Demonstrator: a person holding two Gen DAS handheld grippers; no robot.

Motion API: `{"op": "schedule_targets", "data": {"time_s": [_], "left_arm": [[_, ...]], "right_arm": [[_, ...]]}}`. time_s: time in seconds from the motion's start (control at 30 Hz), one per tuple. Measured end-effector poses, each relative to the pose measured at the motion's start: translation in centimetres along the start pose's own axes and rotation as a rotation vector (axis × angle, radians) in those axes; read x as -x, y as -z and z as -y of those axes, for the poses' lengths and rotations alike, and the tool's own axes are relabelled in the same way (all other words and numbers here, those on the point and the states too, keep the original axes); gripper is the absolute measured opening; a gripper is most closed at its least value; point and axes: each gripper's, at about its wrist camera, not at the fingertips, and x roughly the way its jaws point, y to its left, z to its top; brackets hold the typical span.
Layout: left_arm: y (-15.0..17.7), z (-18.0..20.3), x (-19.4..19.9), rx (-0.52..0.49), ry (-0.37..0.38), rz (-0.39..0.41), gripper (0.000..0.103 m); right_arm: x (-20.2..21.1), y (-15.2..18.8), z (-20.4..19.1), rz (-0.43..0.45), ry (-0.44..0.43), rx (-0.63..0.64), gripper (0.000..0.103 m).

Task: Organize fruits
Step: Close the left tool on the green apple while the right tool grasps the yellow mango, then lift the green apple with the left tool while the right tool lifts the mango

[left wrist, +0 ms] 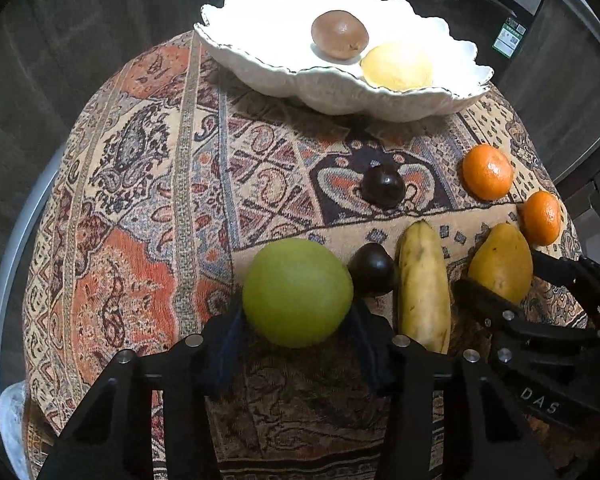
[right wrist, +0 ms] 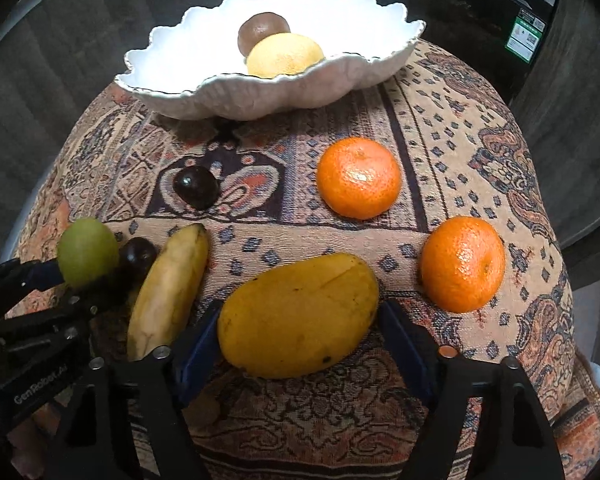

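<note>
Inside white bowl (left wrist: 260, 76), brown fruit (left wrist: 339, 34), yellow fruit (left wrist: 398, 66)

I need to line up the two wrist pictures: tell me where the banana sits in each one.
Left wrist view: banana lower right of centre, upright, between the dark plum and the mango.
Right wrist view: banana lower left, leaning right, left of the mango.
Shared landmark: the white scalloped bowl at the top of both.
</note>
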Motion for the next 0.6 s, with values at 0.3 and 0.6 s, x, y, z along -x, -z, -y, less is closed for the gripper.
{"op": "schedule_targets", "data": {"time_s": [0.3,0.6], "left_arm": [[0.7,0.2,-0.1,-0.008,0.002,0.015,0.046],[1.3,0.2,0.8,-0.008,-0.002,0.021,0.046]], "right_arm": [[0.3,0.1,0.0,-0.001,-0.010,-0.003,0.071],[1.1,0.4,0.1,0.008,-0.019,-0.018,0.070]]}}
